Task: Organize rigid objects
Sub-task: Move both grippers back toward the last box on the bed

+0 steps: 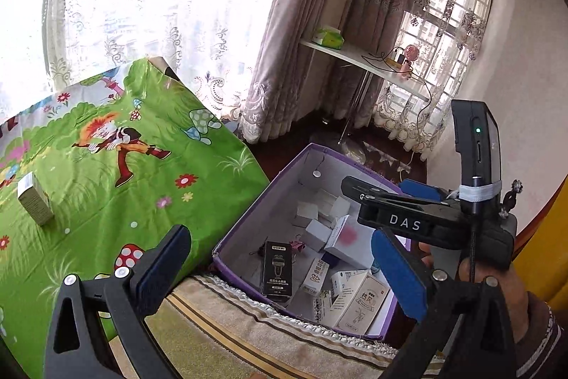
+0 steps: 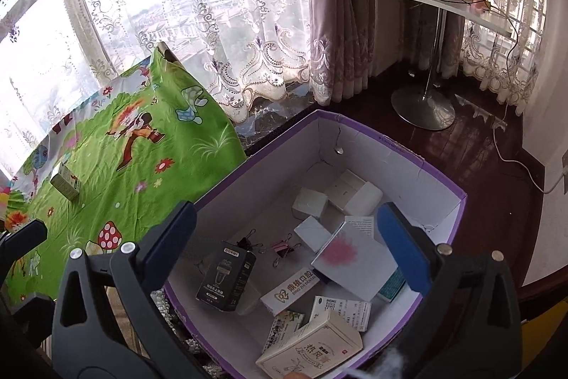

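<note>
the right gripper (image 2: 287,247) hangs wide open and empty over the purple cardboard box (image 2: 383,126) of small cartons, the left gripper (image 1: 284,269) likewise spread and empty beside it, while one small pale green carton (image 1: 33,203) sits apart on the green cartoon-print cloth (image 1: 142,194).

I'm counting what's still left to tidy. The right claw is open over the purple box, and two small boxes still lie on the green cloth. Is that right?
Not quite. Only one small box is left on the green cloth, not two; the right wrist view shows it. The rest holds: the right claw is open over the purple box.
</note>
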